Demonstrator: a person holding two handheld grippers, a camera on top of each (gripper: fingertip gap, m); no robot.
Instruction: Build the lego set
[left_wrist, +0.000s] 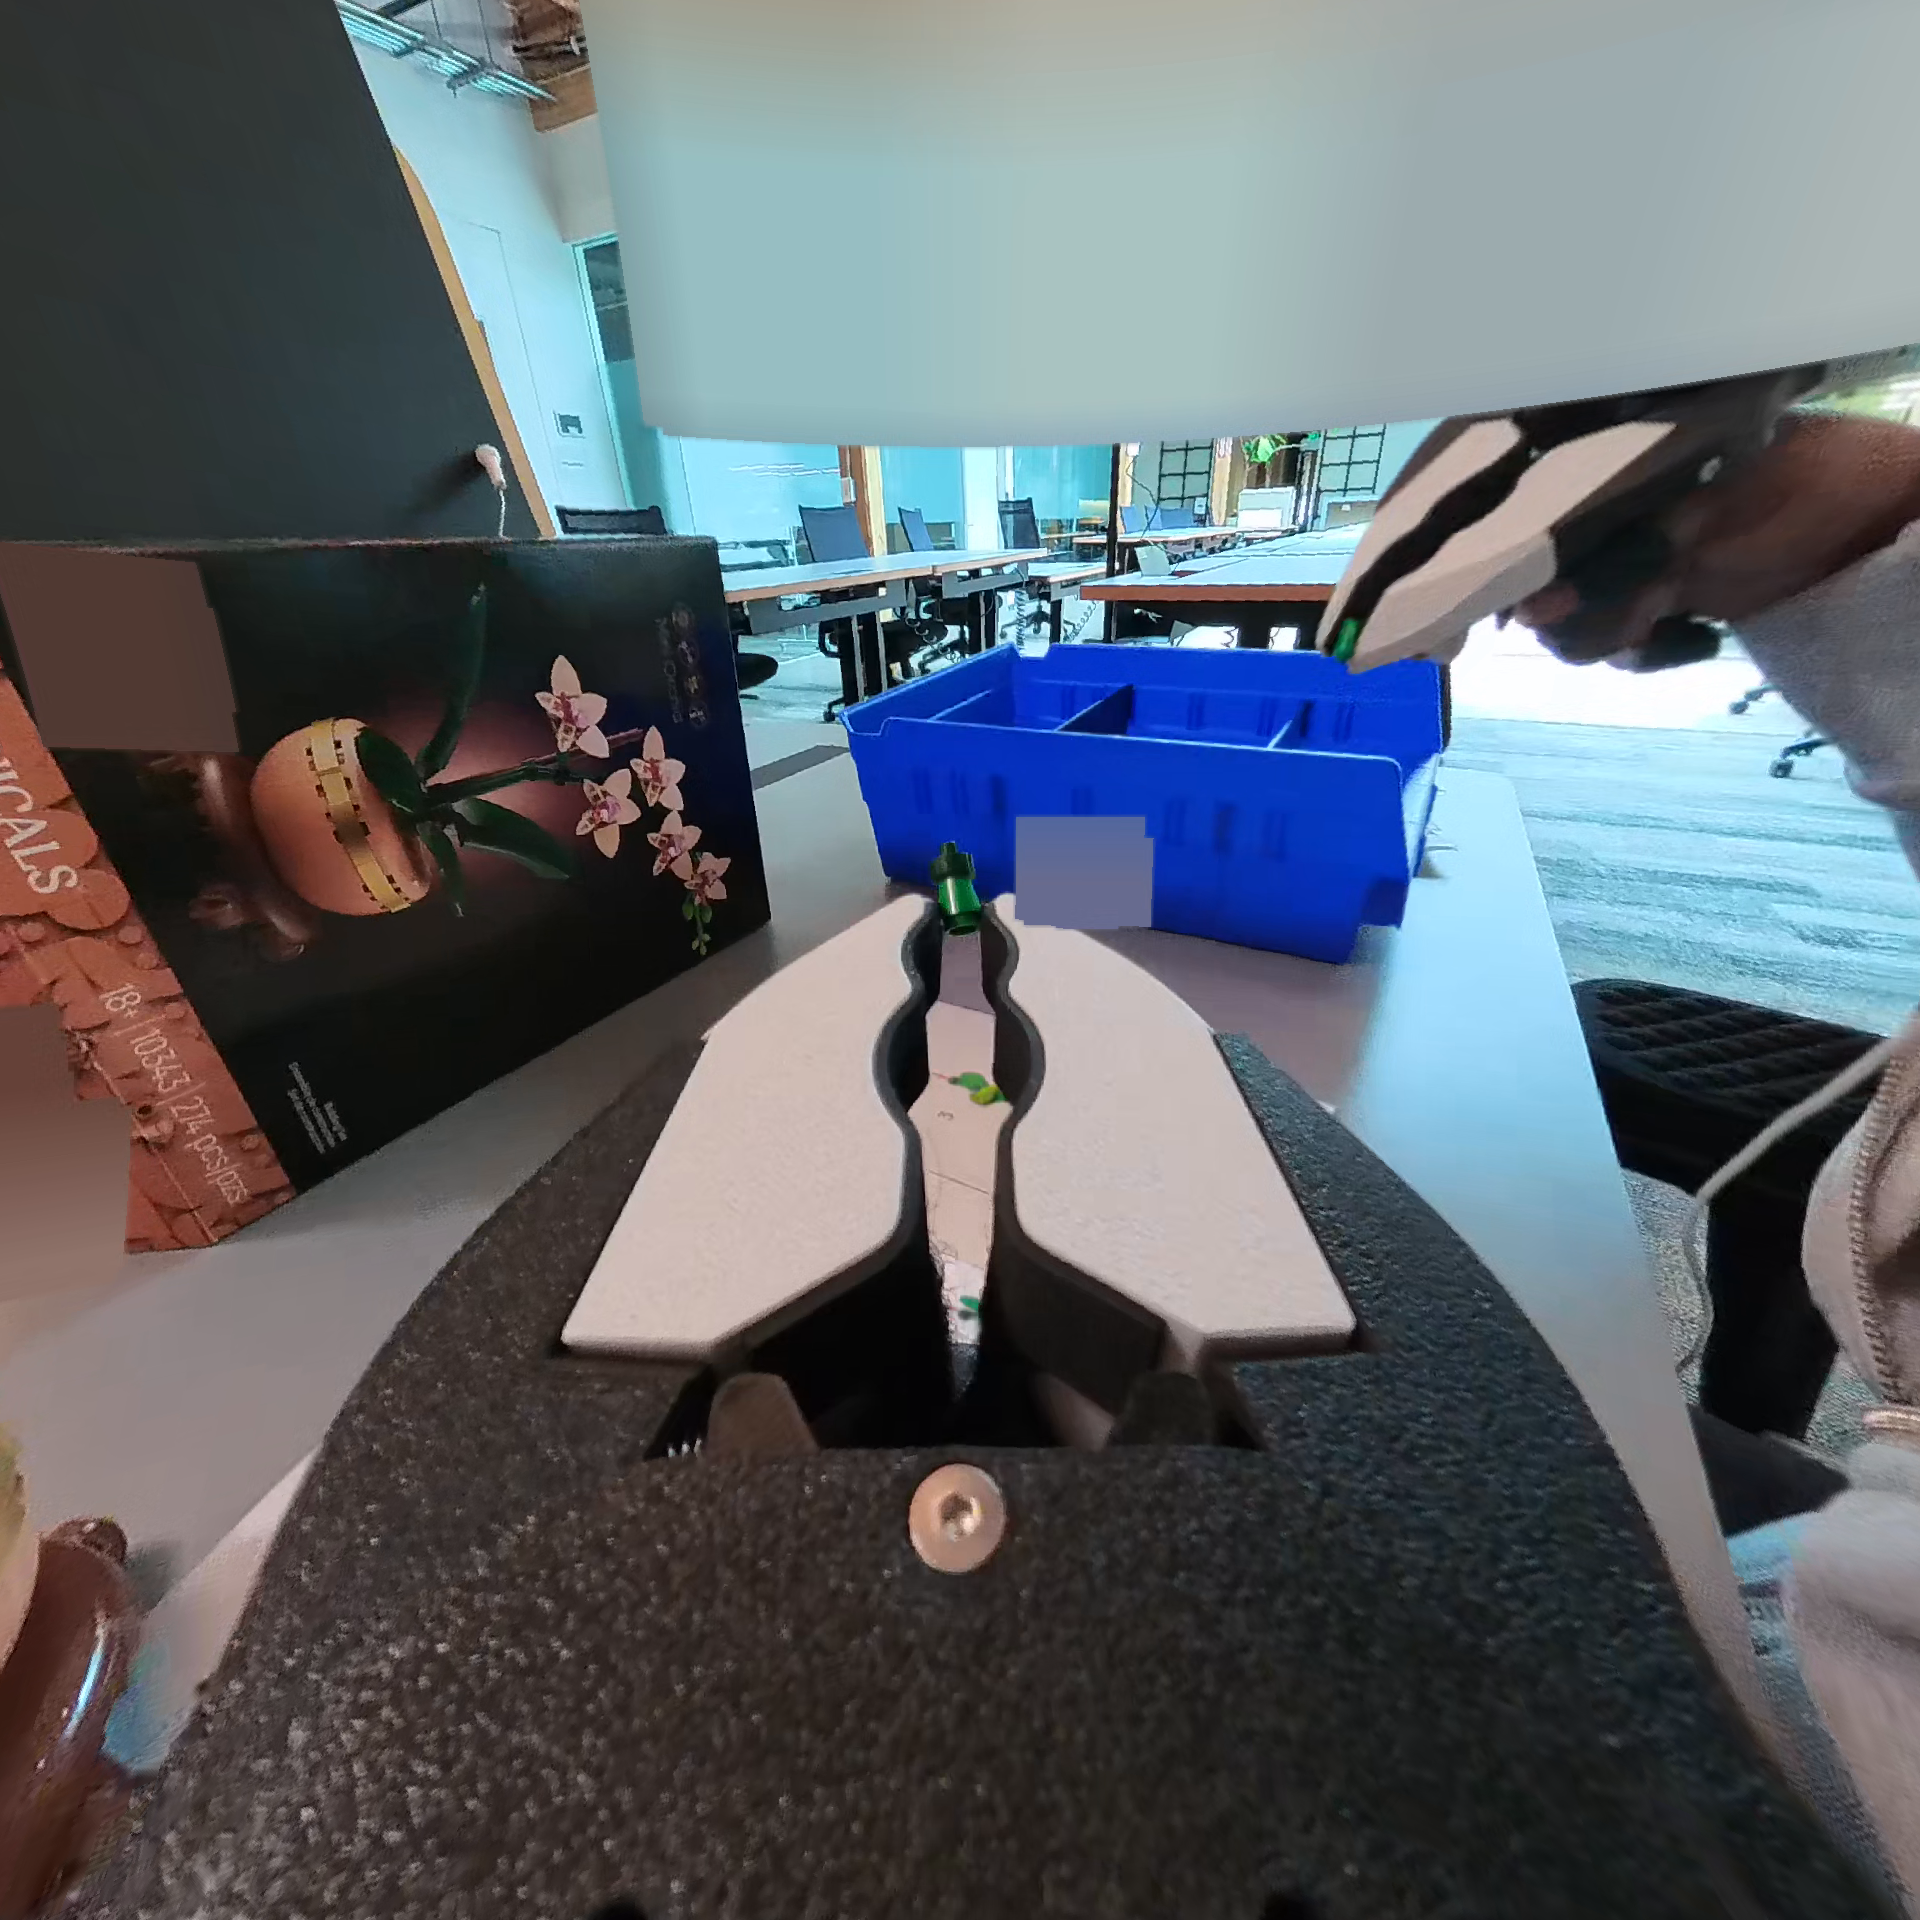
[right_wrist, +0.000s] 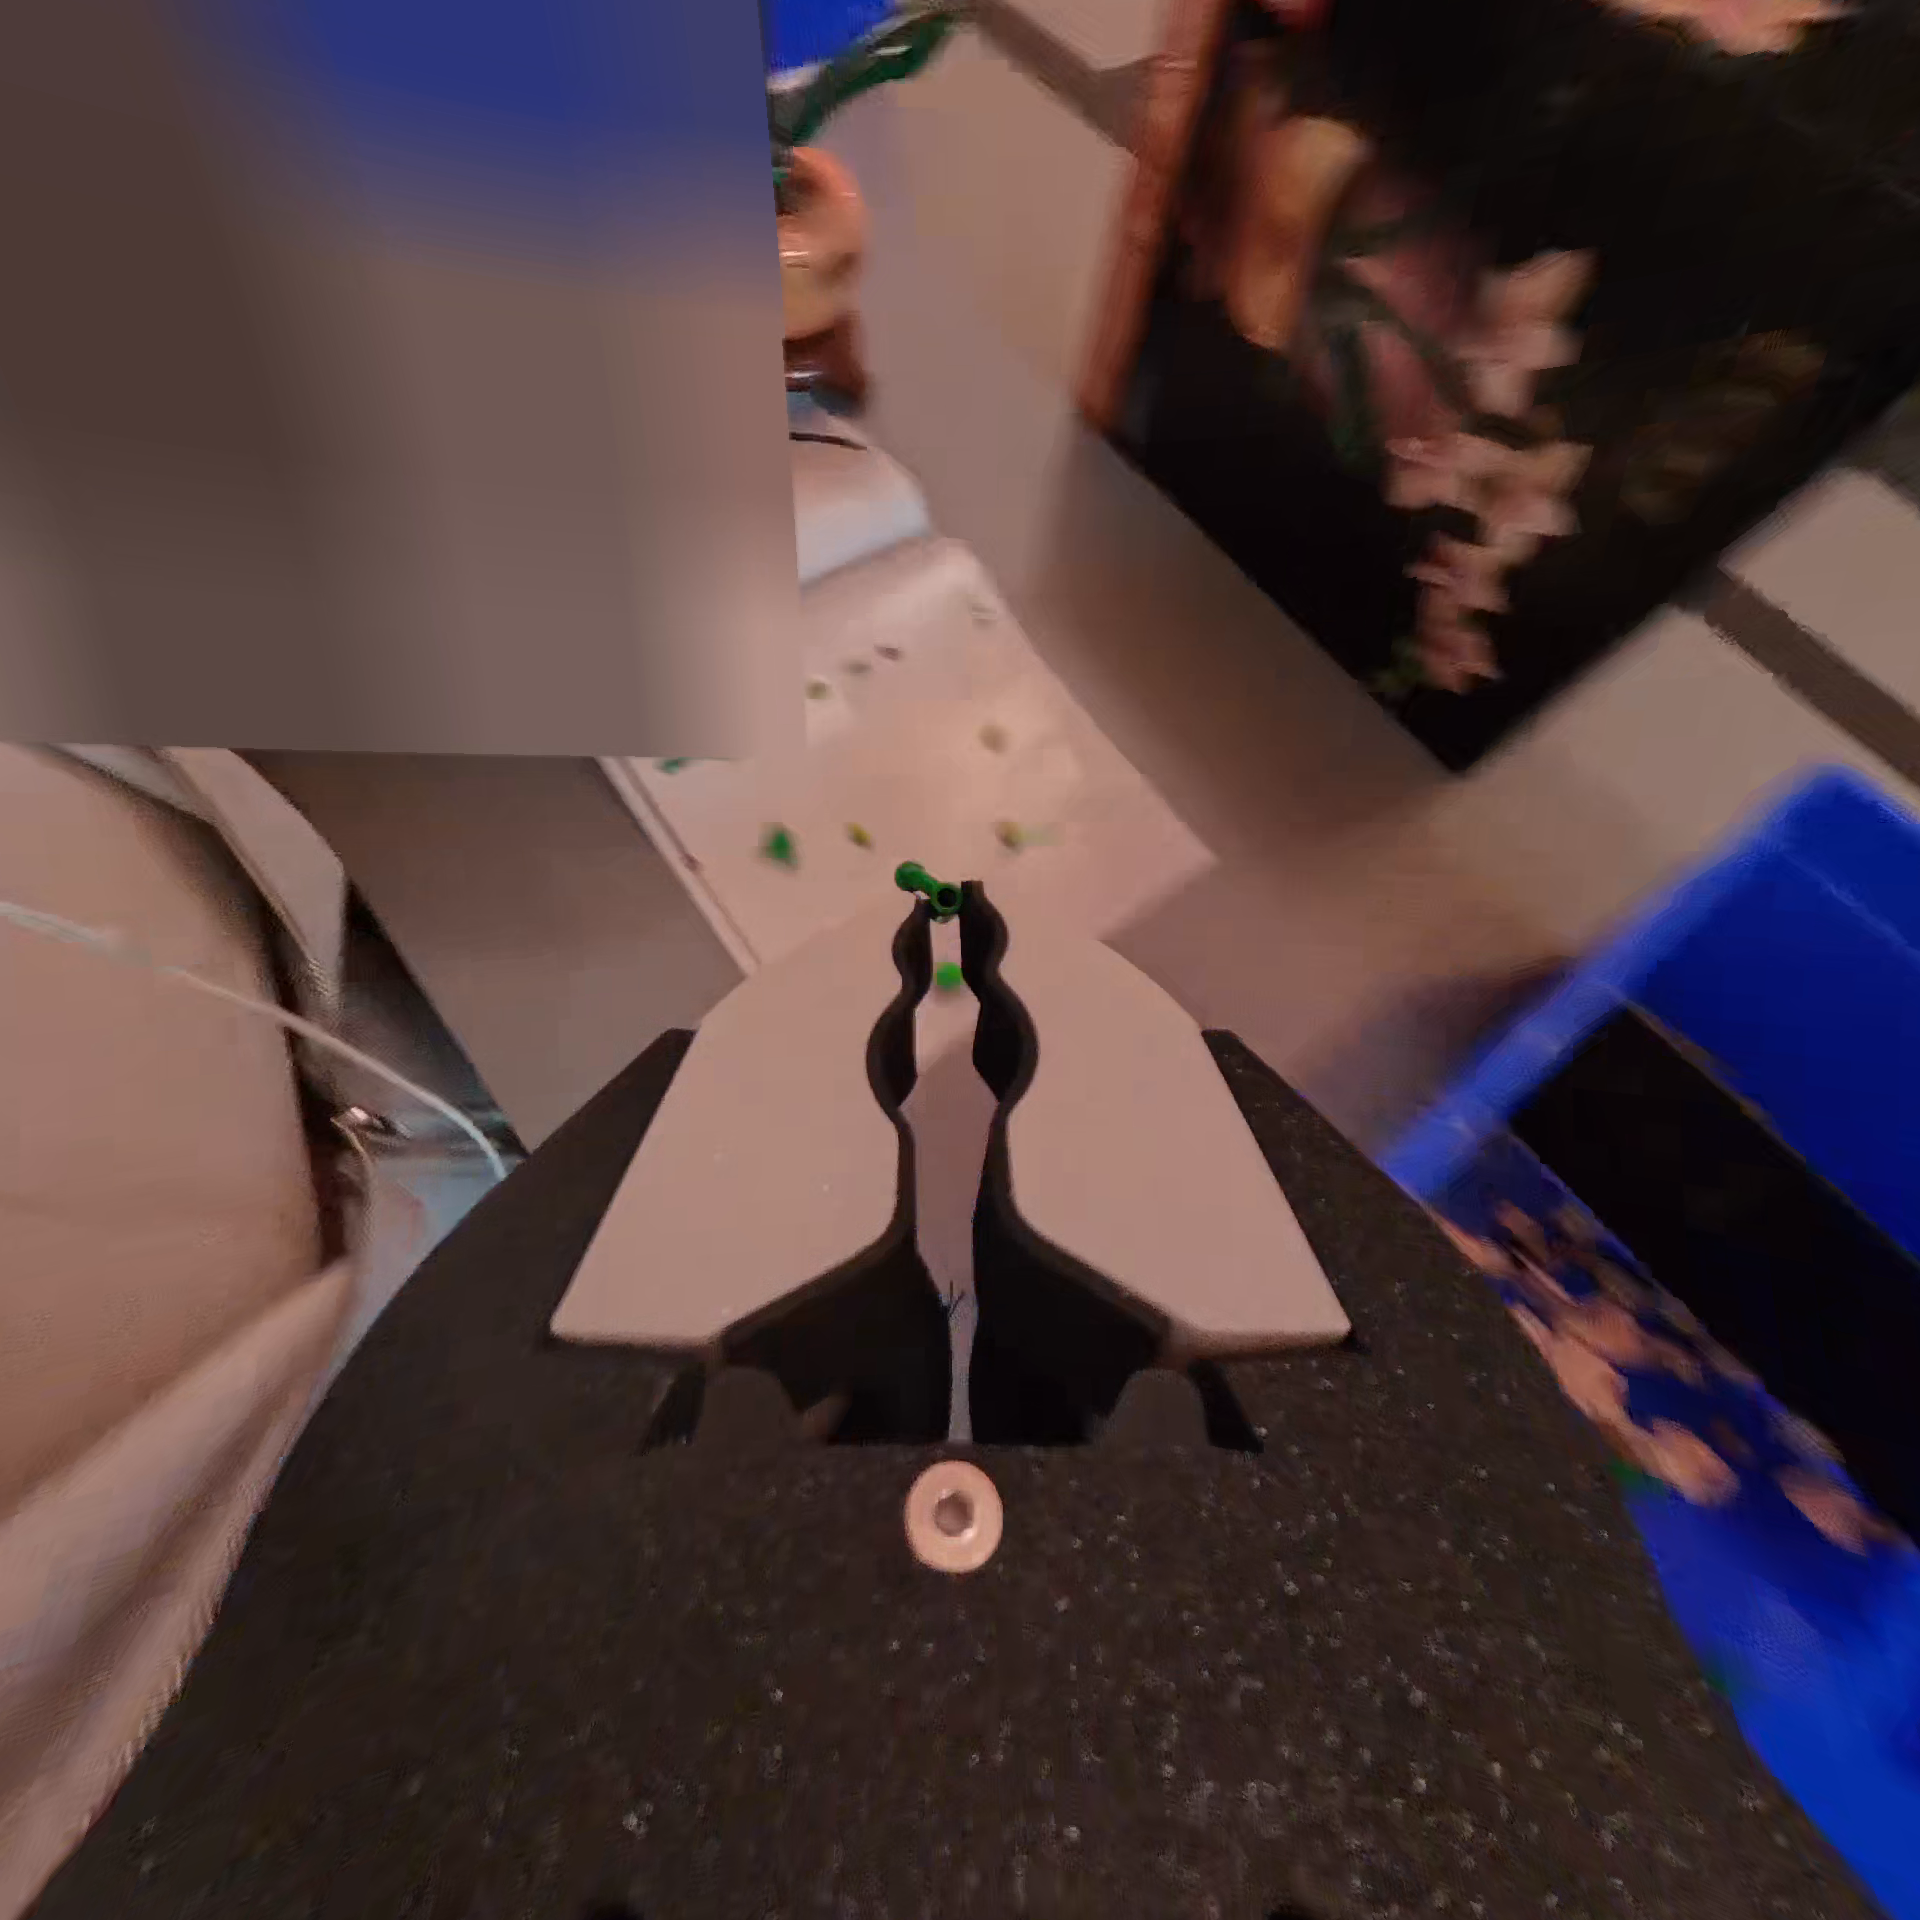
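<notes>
My left gripper (left_wrist: 961, 914) is shut on a small green lego piece (left_wrist: 954, 885) that sticks up from its fingertips above the grey table (left_wrist: 1299, 997). My right gripper (right_wrist: 943, 902) is shut on another small green lego piece (right_wrist: 928, 886); it also shows in the left wrist view (left_wrist: 1351, 642) at the upper right, held above the blue bin (left_wrist: 1143, 790). Small green pieces (right_wrist: 779, 844) lie scattered on a white sheet (right_wrist: 935, 748) below the right gripper. The right wrist view is blurred by motion.
The lego set box (left_wrist: 416, 831) with an orchid picture stands at the left; it also shows in the right wrist view (right_wrist: 1507, 364). The blue divided bin (right_wrist: 1766, 1143) holds pink pieces. A brown and tan lego pot (right_wrist: 821, 260) stands farther off. A person's sleeve (left_wrist: 1860, 1195) is at the right. One gripper's finger ends stand about 15 centimetres off the other's.
</notes>
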